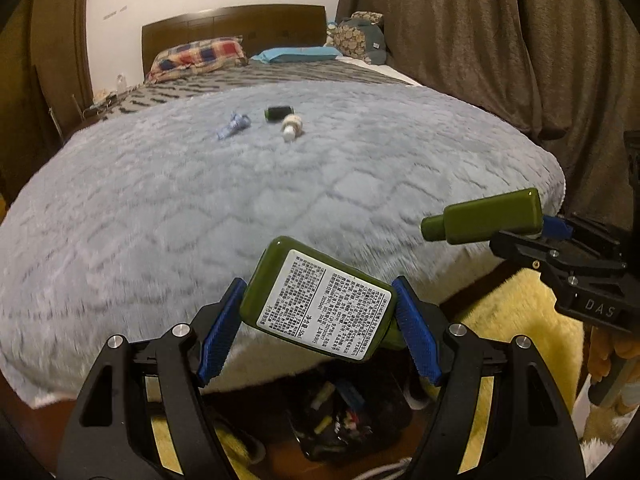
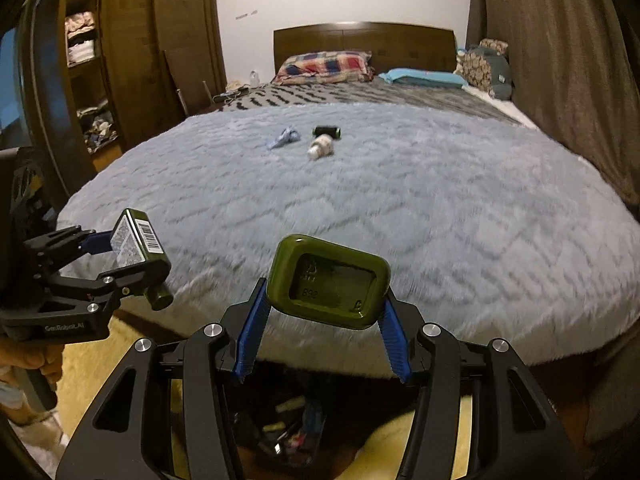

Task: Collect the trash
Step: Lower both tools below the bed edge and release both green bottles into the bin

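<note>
Beyond both tools the wide bed with its fluffy grey-blue quilted blanket (image 1: 280, 200) carries three leftovers: a crumpled blue wrapper (image 1: 233, 125), a small dark jar (image 1: 279, 113) and a white bottle (image 1: 292, 126). Below the tools sits a black trash bag (image 1: 340, 416). The left tool (image 1: 318, 320) clamps a labelled olive-green flat plastic bottle (image 1: 320, 304) across its sides, long axis slanting, neck toward the lower right; the right tool (image 2: 324, 312) pinches a second olive-green bottle (image 2: 329, 280), base facing the camera, and either smooth bottle could slip and miss the bag.

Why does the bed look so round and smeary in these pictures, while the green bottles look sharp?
Left wrist view: the fisheye lens bulges the grey blanket, streaked by motion blur; the labelled green bottle stays crisp. Right wrist view: same bulge and smear, dark corners; the second green bottle shows a slight sheen.
</note>
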Demonstrator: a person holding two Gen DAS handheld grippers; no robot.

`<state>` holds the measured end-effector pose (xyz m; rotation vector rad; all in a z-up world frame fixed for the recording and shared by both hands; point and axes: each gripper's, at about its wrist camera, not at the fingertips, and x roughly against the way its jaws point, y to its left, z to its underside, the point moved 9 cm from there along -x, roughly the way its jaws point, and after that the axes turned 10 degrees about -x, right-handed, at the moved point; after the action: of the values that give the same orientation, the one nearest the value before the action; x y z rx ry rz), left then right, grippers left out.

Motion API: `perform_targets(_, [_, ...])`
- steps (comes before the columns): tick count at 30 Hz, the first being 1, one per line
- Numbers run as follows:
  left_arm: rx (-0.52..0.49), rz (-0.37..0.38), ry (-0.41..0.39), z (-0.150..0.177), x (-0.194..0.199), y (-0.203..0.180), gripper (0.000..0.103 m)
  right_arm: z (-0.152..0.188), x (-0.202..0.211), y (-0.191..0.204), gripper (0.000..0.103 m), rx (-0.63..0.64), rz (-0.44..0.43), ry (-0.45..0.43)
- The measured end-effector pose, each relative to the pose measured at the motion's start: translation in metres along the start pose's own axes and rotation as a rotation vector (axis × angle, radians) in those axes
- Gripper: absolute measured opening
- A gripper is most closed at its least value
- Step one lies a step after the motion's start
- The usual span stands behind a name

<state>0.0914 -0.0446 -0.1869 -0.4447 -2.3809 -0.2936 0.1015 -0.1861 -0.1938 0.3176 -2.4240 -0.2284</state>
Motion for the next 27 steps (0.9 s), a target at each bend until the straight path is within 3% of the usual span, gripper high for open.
perform_targets(8, [0.021,0.031,0.102,0.054,-0.014,-0.018,0.070,0.050,-0.006,0.006,0.053,-0.004,-0.009,0.097])
perform_targets(17, [0.058,0.065,0.277,0.118,-0.063,-0.021,0.070,0.108,-0.056,0.005,0.053,-0.040,-0.021,0.301])
perform_targets(27, [0.080,0.127,0.427,0.161,-0.112,-0.031,0.070,0.145,-0.107,0.005,0.053,-0.080,-0.025,0.458])
